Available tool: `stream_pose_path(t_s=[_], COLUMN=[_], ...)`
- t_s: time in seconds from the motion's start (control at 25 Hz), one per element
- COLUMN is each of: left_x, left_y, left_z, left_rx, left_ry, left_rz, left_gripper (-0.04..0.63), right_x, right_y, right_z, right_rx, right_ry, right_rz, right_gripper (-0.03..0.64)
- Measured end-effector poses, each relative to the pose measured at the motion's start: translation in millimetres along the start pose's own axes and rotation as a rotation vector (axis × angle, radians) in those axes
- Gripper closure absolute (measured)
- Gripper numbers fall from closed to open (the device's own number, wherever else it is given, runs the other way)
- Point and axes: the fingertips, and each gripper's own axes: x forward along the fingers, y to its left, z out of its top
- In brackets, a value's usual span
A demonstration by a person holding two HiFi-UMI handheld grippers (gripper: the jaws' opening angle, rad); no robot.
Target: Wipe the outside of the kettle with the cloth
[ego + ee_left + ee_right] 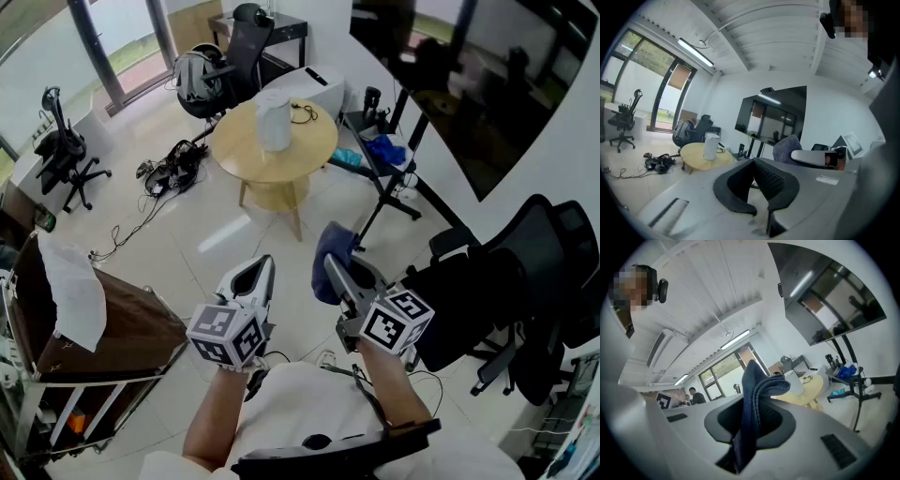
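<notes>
Head view: both grippers are held side by side in front of the person. The left gripper (255, 274) has its jaws pressed together on nothing. The right gripper (336, 270) pinches a dark blue cloth (330, 251), which bunches up past its tips. Well ahead of both tools, a white kettle (273, 120) stands upright on a round wooden table (314, 150). Open floor lies between the jaws and that table.

Left gripper view: the pads meet with no object between them. The kettle (711, 146) appears far beyond the tips and a little to their left, on the table top. The right gripper and its cloth show just beside this tool, on its right.

Right gripper view: the folded cloth (757, 394) runs up through the closed jaws and stands above them. It partly covers the kettle (796, 380), which lies far ahead and slightly right of the tips. At this range the kettle's spout and handle cannot be made out, so which side faces the tool is uncertain.

Progress, as judged: the cloth is in hand, which is the only part done. The approach to the table, the first contact and all wiping of the kettle's outside remain. The empty left gripper appears free to steady the kettle.
</notes>
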Motion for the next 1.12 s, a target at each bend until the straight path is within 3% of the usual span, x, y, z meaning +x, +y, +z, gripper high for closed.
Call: stream_pose_path(t_s=[0.4, 0.64, 0.92, 1.12], left_x=[23, 35, 74, 123], left_y=[-31, -34, 6, 57], left_z=[-15, -30, -23, -8], left_rx=[-0.008, -0.011, -0.013, -0.017], left_ry=[-0.004, 0.035, 0.037, 0.036], left_rz=[0.064, 0.107, 0.123, 0.116], left_gripper=[0.595, 0.595, 0.595, 0.595], right_x=[-36, -37, 1, 60], right_y=[-46, -72, -105, -131], right_z=[12, 8, 19, 34], right_rx=[0.028, 0.086, 0.107, 0.115], right_ry=[0.013, 0.031, 0.017, 0.012], right_rz=[0.021, 0.027, 0.016, 0.005], right_gripper=[0.554, 0.554, 0.554, 0.554])
